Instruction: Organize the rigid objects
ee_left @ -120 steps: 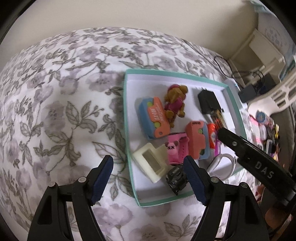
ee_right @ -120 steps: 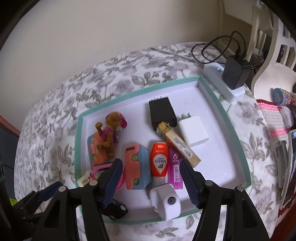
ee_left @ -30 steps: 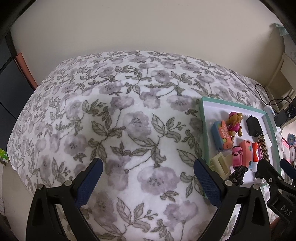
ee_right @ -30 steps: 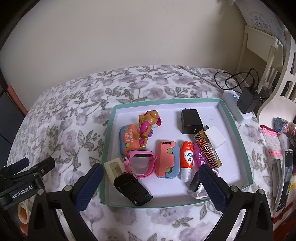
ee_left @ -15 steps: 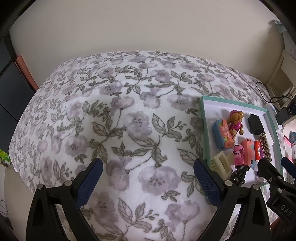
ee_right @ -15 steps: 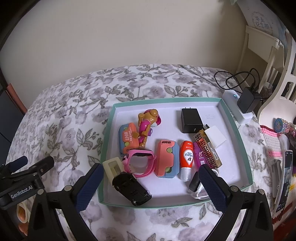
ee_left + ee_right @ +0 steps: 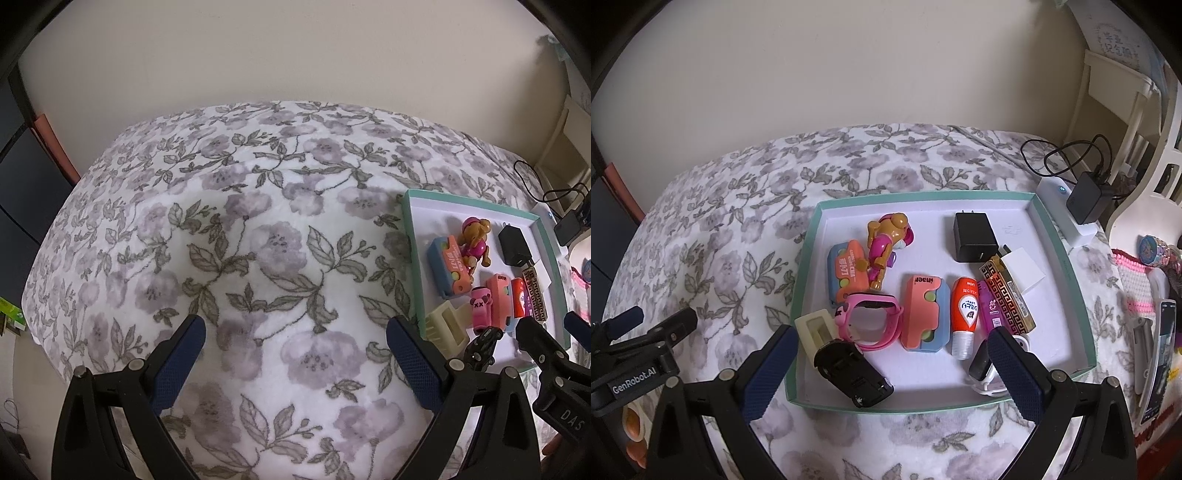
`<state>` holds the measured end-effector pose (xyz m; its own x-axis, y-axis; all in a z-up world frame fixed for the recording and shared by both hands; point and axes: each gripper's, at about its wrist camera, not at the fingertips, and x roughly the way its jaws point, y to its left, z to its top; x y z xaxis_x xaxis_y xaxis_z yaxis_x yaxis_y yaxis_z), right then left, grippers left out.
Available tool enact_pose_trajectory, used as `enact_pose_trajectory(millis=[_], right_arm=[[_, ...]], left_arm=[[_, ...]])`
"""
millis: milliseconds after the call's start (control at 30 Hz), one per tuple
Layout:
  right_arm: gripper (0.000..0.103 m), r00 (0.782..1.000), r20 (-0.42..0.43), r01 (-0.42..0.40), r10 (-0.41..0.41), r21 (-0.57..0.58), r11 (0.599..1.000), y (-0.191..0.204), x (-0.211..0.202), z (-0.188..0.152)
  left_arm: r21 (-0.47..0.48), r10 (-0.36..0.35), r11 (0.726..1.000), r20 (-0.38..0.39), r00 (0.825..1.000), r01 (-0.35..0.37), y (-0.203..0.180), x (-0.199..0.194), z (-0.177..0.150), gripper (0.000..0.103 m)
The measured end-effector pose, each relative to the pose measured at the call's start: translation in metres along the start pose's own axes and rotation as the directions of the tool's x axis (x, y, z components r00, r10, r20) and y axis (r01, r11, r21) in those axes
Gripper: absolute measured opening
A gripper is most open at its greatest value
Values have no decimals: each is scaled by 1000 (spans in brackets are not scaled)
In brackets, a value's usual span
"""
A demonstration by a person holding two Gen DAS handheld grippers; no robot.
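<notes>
Both grippers, left (image 7: 295, 354) and right (image 7: 894, 363), pulled back from the filled tray (image 7: 1067, 266), jaws spread and empty, sorting seemingly done.

A soft, fuzzy floral blanket (image 7: 280, 258) covers the bed. The shallow box (image 7: 1067, 266) looks like matt card, white inside with teal walls. The toy dog (image 7: 886, 243) and pink watch (image 7: 875, 321) are glossy plastic; the black charger (image 7: 973, 236) is matt plastic.

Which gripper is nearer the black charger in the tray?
Right. The right gripper hangs over the tray's near edge facing the black charger; the left gripper is over bare blanket beside the tray.
</notes>
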<state>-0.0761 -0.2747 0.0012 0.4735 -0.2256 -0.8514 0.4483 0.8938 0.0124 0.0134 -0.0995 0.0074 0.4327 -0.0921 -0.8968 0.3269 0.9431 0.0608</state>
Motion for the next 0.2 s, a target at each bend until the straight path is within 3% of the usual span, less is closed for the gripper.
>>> enact_pose_trajectory(millis=[200], right_arm=[[103, 1000, 0, 0, 0, 0, 1000, 0, 0, 0]], left_arm=[[6, 3, 1000, 16, 1000, -3, 0, -3, 0, 98]])
